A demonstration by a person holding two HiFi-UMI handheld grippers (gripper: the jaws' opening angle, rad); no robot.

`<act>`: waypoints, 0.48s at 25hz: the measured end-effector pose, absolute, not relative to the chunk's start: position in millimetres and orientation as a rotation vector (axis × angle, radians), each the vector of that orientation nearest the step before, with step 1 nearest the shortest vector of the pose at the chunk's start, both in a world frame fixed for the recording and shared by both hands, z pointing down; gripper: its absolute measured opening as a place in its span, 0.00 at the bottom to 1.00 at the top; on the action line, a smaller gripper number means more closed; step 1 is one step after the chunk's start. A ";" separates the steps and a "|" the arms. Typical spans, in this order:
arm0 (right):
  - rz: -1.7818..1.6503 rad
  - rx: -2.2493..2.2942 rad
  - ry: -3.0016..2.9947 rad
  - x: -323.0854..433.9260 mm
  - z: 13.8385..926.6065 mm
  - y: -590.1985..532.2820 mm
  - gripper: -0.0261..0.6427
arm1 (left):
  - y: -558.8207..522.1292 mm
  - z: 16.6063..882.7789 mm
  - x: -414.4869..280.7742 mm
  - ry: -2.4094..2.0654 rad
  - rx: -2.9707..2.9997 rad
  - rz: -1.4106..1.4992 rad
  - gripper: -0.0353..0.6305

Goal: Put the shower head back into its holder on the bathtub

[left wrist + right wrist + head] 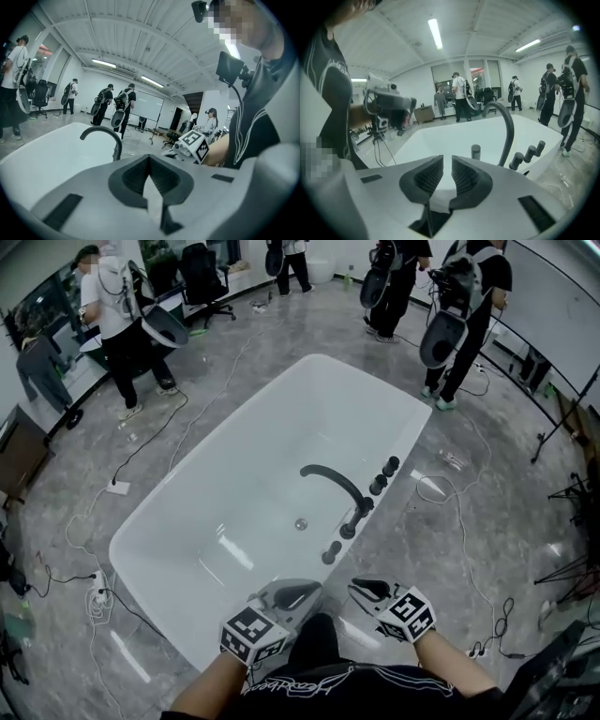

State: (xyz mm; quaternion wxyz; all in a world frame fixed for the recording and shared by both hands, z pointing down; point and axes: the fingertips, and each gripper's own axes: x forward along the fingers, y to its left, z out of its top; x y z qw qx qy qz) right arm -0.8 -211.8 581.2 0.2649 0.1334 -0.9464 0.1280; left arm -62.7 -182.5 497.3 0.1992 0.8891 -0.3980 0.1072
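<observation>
A white bathtub (pixel 187 549) fills the middle of the head view. A black curved spout (pixel 333 482) and several black knobs (pixel 384 474) stand along its right rim. Nearest me on that rim, a short black cylinder (pixel 331 552) stands upright, the same cylinder (pixel 476 151) left of the spout (pixel 506 126); whether it is the shower head I cannot tell. My left gripper (pixel 298 594) (pixel 149 159) is shut and empty near my body. My right gripper (pixel 367 589) (pixel 447 161) hovers beside it with a narrow gap between its jaws and nothing in it.
Several people with gear stand around the room, one (pixel 117 324) at the back left and one (pixel 469 306) at the back right. Cables (pixel 150 442) trail over the marble floor, with a power strip (pixel 98 598) left of the tub. Tripod stands (pixel 572 418) are at the right.
</observation>
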 end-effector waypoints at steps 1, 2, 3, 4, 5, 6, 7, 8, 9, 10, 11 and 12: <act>0.358 0.353 -2.595 1.9 559.3 -199.9 0.12 | -174.3 490.3 -56.1 -1.104 2.491 0.288 0.06; 0.364 0.342 -2.635 5.0 538.1 -187.0 0.10 | -164.3 483.6 -48.7 -1.091 2.498 0.279 0.06; 0.363 0.327 -2.674 8.6 518.2 -173.5 0.10 | -153.3 477.1 -40.6 -1.079 2.507 0.273 0.06; 0.357 0.312 -2.711 13.1 499.8 -160.4 0.09 | -142.4 470.5 -32.5 -1.071 2.518 0.270 0.06; 0.353 0.300 -2.745 18.1 483.1 -148.8 0.09 | -132.7 463.4 -25.0 -1.070 2.531 0.268 0.06; 0.358 0.290 -2.778 23.3 467.8 -138.8 0.09 | -124.3 456.0 -18.3 -1.073 2.543 0.266 0.06; 0.370 0.281 -2.806 28.4 453.8 -129.9 0.09 | -116.8 448.3 -12.2 -1.078 2.553 0.263 0.06; 0.383 0.274 -2.827 33.8 441.6 -121.6 0.08 | -109.2 440.7 -6.1 -1.082 2.562 0.258 0.06; 0.386 0.276 -2.838 39.5 431.8 -114.2 0.08 | -101.6 433.5 0.1 -1.083 2.571 0.252 0.06; 0.377 0.284 -2.843 45.0 424.4 -108.3 0.08 | -94.4 426.8 5.9 -1.085 2.581 0.247 0.06; 0.363 0.296 -2.845 49.6 419.0 -103.7 0.08 | -88.4 420.7 10.4 -1.089 2.593 0.245 0.06; 0.353 0.305 -2.849 52.9 415.3 -99.7 0.08 | -83.1 415.6 13.6 -1.096 2.603 0.246 0.06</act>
